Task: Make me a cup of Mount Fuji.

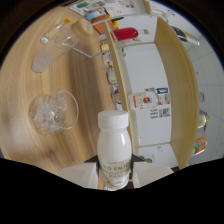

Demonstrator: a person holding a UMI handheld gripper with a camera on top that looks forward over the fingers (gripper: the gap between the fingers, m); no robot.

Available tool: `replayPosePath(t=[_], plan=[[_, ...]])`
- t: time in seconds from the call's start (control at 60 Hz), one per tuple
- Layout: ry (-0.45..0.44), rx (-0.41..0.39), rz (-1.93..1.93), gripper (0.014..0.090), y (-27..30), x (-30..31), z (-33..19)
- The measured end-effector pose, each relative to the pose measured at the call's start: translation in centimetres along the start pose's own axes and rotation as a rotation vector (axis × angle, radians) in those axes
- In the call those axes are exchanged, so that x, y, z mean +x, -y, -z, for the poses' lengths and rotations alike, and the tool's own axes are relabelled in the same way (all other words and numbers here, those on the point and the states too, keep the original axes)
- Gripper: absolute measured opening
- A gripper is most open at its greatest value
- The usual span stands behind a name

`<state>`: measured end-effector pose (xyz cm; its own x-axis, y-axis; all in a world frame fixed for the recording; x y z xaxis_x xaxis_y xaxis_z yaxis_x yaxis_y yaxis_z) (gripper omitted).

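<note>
The jaws are clamped on a small white milk bottle [114,149], one finger on each side of its lower body, and the bottle stands upright between them with its white screw cap [113,119] on. The gripper [116,175] holds it over the wooden bench [85,100], just beside the bench's right edge.

Ahead and to the left sits a clear glass of ice [52,112], which looks like the cup the drink is being built in. Beyond it lie a frosted empty cup [42,60] and a clear plastic measuring cup [75,37], both well apart from the bottle. Further right, past the bench edge, is a white surface with a red bottle [125,33] lying on it and some printed packets [150,100].

Judging from this, the step in hand is bringing the milk to the ice glass. To do it well, the grip should stay low and firm on the bottle so that it does not swivel, and the bottle should travel upright until it is near the glass. The cap seems shut, so it has to come off before any pour; setting the bottle down near the glass first would be the safer course. When pouring, tilt slowly over the middle of the glass, as ice can splash liquid out.
</note>
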<state>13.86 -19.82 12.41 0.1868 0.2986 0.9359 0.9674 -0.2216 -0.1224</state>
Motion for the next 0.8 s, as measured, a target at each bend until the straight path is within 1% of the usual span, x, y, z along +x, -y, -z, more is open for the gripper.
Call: replayPosePath(t=[0.1,0.15,0.217,0.433,0.6,0.7,0.8], plan=[[-0.012,-0.008,0.205,0.048,0.1,0.1,-0.1],[-0.027,0.002,0.296,0.0481,0.4,0.3,-0.5],[-0.043,-0.014,0.402,0.0478,0.4,0.5,-0.3],[-0.036,-0.01,0.465,0.048,1.0,0.5,-0.1],[-0.023,0.027,0.319,0.0484,1.8,1.0,0.7],[-0.012,0.088,0.081,0.0485,2.9,2.2,1.8],[0.021,0.177,-0.238,0.0488,4.1,3.7,3.3]])
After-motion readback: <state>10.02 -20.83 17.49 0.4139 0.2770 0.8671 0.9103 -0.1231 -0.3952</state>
